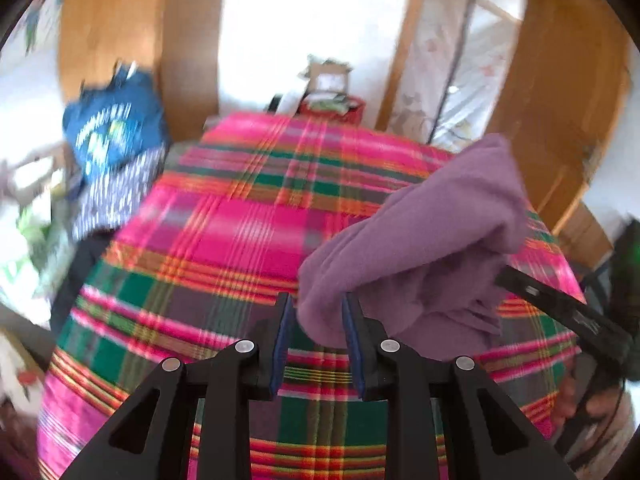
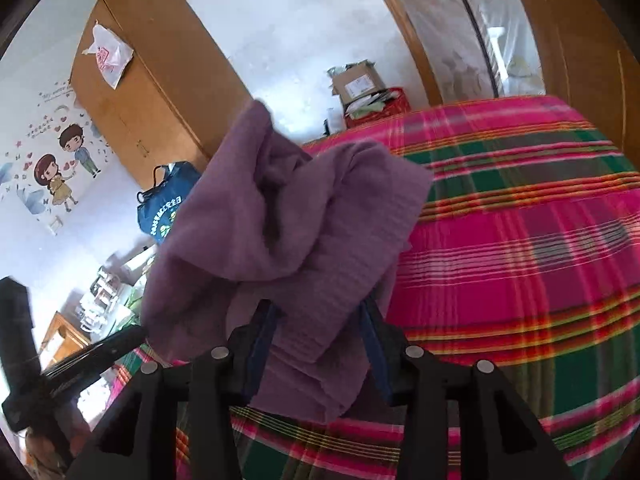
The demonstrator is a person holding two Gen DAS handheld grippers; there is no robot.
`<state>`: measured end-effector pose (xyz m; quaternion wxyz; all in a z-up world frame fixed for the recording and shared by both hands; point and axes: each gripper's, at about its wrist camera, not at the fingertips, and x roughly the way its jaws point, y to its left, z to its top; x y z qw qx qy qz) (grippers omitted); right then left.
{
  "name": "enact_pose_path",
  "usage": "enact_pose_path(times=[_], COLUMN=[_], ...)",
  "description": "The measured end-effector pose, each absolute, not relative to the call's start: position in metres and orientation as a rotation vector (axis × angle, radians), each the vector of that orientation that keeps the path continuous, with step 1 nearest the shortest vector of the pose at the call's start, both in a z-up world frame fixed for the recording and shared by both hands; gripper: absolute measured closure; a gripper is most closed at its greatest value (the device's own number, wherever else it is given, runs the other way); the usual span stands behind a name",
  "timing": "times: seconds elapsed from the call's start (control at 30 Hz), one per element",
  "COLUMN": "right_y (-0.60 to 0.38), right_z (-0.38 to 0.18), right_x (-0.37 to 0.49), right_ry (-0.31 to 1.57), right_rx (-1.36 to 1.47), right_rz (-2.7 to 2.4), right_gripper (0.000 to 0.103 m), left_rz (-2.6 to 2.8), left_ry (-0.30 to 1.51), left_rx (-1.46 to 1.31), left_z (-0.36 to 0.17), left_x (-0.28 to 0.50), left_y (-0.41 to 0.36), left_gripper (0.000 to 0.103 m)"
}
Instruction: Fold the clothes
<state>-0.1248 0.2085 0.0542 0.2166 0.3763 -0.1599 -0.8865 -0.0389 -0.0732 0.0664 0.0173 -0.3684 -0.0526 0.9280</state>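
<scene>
- The left gripper has its jaws parted, with a lower corner of the purple garment hanging between the blue pads; whether the pads actually pinch the cloth cannot be told.
- The right gripper has its jaws set wide, the purple garment draped down between them — a firm grip cannot be confirmed here either.
- The garment is bunched and lifted above the plaid bedspread, its long axis rising from near the left jaws up and to the right in the left wrist view; in the right wrist view it peaks to the upper left.
- Beyond the far edge of the bed, a red box holds papers, with a cardboard box on top.
- A blue bag stands off the bed's side, below a wooden wardrobe with a plastic bag hung on it.
- The bedspread lies broad and bare to the right of the garment, its far edge meeting a wooden-framed door.
</scene>
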Motion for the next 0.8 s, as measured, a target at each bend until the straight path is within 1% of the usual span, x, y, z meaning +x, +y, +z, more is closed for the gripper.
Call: enact_pose_path(times=[0.07,0.17,0.27,0.3,0.4,0.47,0.6,0.7,0.8], right_y=[0.204,0.196,0.189,0.188,0.186,0.186,0.188,0.189,0.191], right_z=[0.05,0.049,0.055,0.058,0.071,0.078,0.085,0.086,0.088], right_x=[-0.127,-0.129,-0.128,-0.127,-0.124,-0.125,-0.13,-0.136,-0.14], right_ry=[-0.425,-0.408,-0.368,-0.356,-0.334,-0.33,-0.412,-0.473,-0.539], right_rx=[1.047,1.045,1.006,0.986,0.924,0.902,0.897,0.901,0.903], right_rz=[-2.45,-2.437,-2.444,-2.445,-2.441,-2.429,-2.361,-2.316,-2.268], right_gripper=[0.054,0.054,0.068,0.075,0.08,0.08,0.082,0.083,0.085], left_rz=[2.892,2.879,2.82,2.795,2.734,2.711,2.67,2.641,2.607], left_ry=[-0.162,-0.209,-0.142,-0.119,-0.08,-0.077,-0.038,0.02,0.051], left_rx=[-1.103,-1.045,-1.001,-1.003,-1.026,-1.043,-1.023,-0.999,-1.01], left_z=[0.074,0.083,0.082,0.08,0.074,0.07,0.066,0.065,0.061], left_x=[-0.031,-0.027,-0.027,-0.029,-0.037,-0.044,-0.053,-0.06,-0.066], left_y=[-0.073,-0.075,-0.065,-0.06,-0.049,-0.045,-0.035,-0.027,-0.02], left_gripper=[0.076,0.076,0.074,0.074,0.074,0.074,0.074,0.065,0.064])
